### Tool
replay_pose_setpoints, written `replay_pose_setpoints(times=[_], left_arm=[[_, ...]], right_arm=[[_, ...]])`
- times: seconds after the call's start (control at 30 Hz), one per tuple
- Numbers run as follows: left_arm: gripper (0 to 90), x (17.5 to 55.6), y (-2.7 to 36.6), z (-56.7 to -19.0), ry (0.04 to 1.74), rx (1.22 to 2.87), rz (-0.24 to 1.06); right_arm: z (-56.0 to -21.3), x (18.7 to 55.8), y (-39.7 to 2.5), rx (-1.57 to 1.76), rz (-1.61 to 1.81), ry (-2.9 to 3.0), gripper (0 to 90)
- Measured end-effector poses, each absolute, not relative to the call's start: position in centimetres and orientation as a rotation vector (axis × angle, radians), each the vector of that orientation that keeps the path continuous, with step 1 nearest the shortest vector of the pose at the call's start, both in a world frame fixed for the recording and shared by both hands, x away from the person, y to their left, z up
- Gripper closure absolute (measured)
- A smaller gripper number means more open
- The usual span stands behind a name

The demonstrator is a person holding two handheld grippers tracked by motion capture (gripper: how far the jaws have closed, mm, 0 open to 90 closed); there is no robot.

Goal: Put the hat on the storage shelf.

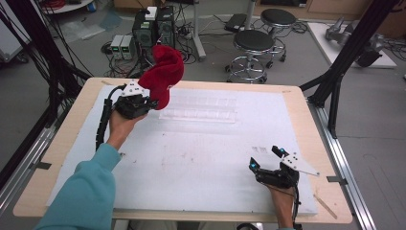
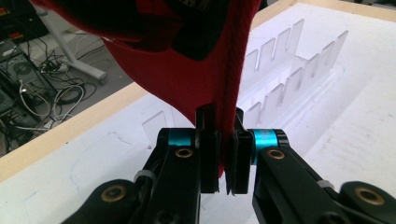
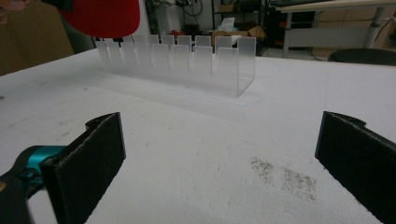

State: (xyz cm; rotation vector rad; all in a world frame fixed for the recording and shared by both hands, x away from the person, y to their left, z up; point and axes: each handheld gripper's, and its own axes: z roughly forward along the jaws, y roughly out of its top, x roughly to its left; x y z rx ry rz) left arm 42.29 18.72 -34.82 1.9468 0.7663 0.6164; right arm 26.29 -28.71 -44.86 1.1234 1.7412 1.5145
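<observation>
A red knit cap (image 1: pixel 164 74) hangs in the air over the table's far left, held up by my left gripper (image 1: pixel 152 102), which is shut on its edge. In the left gripper view the red cap (image 2: pixel 187 60) rises from between the closed jaws of the left gripper (image 2: pixel 225 154). A clear plastic slotted rack (image 1: pixel 198 109) lies on the white sheet just right of the cap; the rack (image 3: pixel 177 63) also stands ahead in the right gripper view, the cap (image 3: pixel 100 16) above its left end. My right gripper (image 1: pixel 266 157) rests open at the near right, nothing between its pads.
A white foam sheet (image 1: pixel 201 158) covers the wooden table (image 1: pixel 60 148). Dark speckles (image 3: pixel 282 175) mark the sheet before the right gripper. Black frame posts (image 1: pixel 344 52) stand right of the table; stools (image 1: pixel 251 48) and computer boxes (image 1: pixel 153 28) are on the floor beyond.
</observation>
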Motion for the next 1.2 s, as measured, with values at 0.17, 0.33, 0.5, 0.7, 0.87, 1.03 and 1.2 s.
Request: replay_pose_setpoints(times=[0.17, 0.33, 0.5, 0.7, 0.87, 1.03, 1.2], left_arm=[[85.4, 42.3, 18.7, -35.1, 0.784, 1.946, 0.622], [85.4, 42.3, 18.4, -35.6, 0.807, 1.936, 0.627], [85.4, 42.3, 18.1, -35.7, 0.814, 1.936, 0.639], [85.4, 42.4, 18.0, -36.2, 0.826, 1.926, 0.634], [85.4, 42.8, 17.8, -37.4, 0.862, 1.938, 0.614], [85.3, 43.0, 17.8, -37.8, 0.872, 1.928, 0.605], [85.2, 43.1, 18.1, -37.8, 0.892, 1.917, 0.575]], right_arm=[[-44.9, 26.4, -28.5, 1.102, 1.530, 1.715, 0.5], [-45.0, 26.1, -28.4, 1.084, 1.524, 1.674, 0.5], [-45.1, 25.8, -28.2, 1.061, 1.512, 1.660, 0.5], [-45.1, 25.9, -28.1, 1.050, 1.509, 1.636, 0.5], [-45.2, 25.9, -28.1, 1.038, 1.505, 1.635, 0.5], [-45.2, 25.8, -28.1, 1.030, 1.511, 1.620, 0.5], [-45.2, 25.8, -28.1, 1.028, 1.509, 1.619, 0.5]])
